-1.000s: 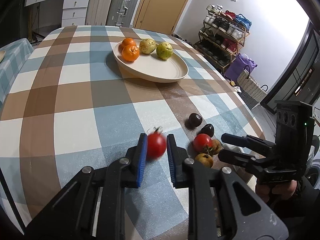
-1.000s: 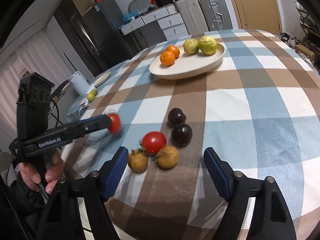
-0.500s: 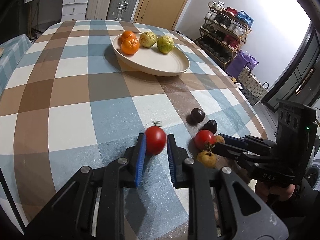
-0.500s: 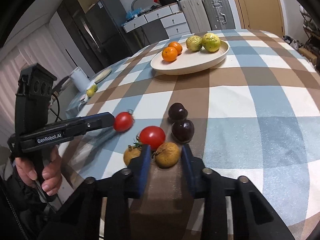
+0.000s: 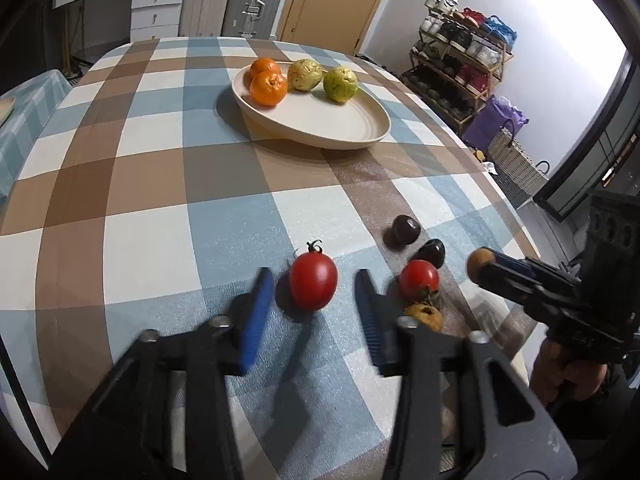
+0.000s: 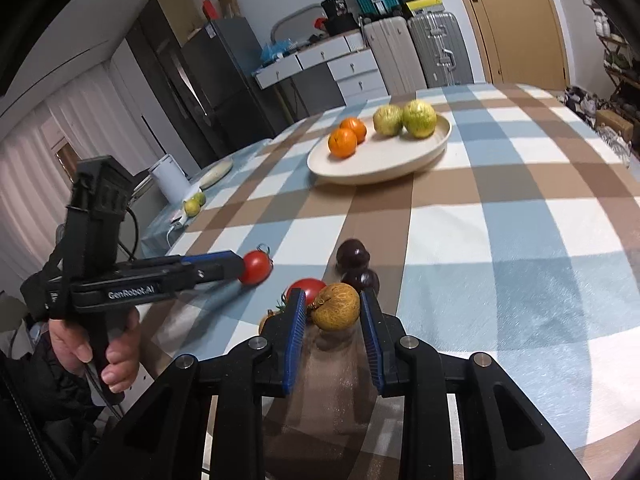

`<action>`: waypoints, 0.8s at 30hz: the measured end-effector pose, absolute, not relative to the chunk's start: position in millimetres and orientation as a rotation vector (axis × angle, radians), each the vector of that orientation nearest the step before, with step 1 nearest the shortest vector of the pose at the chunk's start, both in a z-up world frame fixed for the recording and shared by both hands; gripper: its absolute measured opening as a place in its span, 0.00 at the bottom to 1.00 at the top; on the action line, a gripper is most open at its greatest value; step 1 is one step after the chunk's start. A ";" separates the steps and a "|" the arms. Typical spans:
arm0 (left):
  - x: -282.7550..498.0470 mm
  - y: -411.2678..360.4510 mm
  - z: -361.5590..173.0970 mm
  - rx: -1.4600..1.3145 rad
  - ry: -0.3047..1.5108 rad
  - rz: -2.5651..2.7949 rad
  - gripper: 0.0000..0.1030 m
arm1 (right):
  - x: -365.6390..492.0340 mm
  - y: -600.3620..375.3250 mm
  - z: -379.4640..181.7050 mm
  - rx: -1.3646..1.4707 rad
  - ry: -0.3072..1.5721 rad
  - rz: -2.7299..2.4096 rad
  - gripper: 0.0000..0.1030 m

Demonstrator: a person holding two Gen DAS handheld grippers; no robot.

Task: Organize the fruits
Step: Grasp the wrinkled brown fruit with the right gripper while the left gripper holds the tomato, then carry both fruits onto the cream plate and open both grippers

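Note:
A red tomato (image 5: 313,286) lies on the checked tablecloth between the blue pads of my left gripper (image 5: 314,278). Its jaws are opening and the pads stand clear of the tomato (image 6: 256,267). My right gripper (image 6: 332,300) is shut on a brown-yellow fruit (image 6: 335,307), which the left wrist view shows at its tip (image 5: 478,264). On the cloth beside it lie a second tomato (image 5: 419,279), two dark fruits (image 5: 406,230) and another brown fruit (image 5: 424,316). The cream plate (image 5: 360,140) farther back holds two oranges (image 5: 269,87) and two green fruits (image 5: 340,84).
The table's edge curves close on the right, with a shoe rack (image 5: 460,64) and a woven basket (image 5: 516,164) beyond it. Suitcases (image 6: 416,48) and drawers stand behind the table. A side surface on the left holds a white jug (image 6: 170,178).
My left gripper's jaws have parted from the tomato, which now rests on the cloth. My right gripper went from wide open to shut on the brown fruit and raised it slightly.

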State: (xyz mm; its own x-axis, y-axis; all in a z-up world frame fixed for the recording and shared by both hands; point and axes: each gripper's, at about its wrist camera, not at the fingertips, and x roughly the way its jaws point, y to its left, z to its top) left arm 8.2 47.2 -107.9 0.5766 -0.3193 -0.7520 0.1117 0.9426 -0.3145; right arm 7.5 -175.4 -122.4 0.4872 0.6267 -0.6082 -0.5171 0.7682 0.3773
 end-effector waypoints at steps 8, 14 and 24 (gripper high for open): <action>17.2 33.5 -112.4 -0.215 0.944 -0.270 0.47 | 5.6 -179.9 -115.9 0.160 0.772 0.714 0.27; 20.4 26.6 -114.5 -0.179 0.962 -0.253 0.23 | 7.1 -184.1 -117.2 0.165 0.770 0.712 0.27; 23.0 25.7 -105.8 -0.168 0.936 -0.269 0.23 | 12.8 -183.2 -117.4 0.161 0.773 0.715 0.27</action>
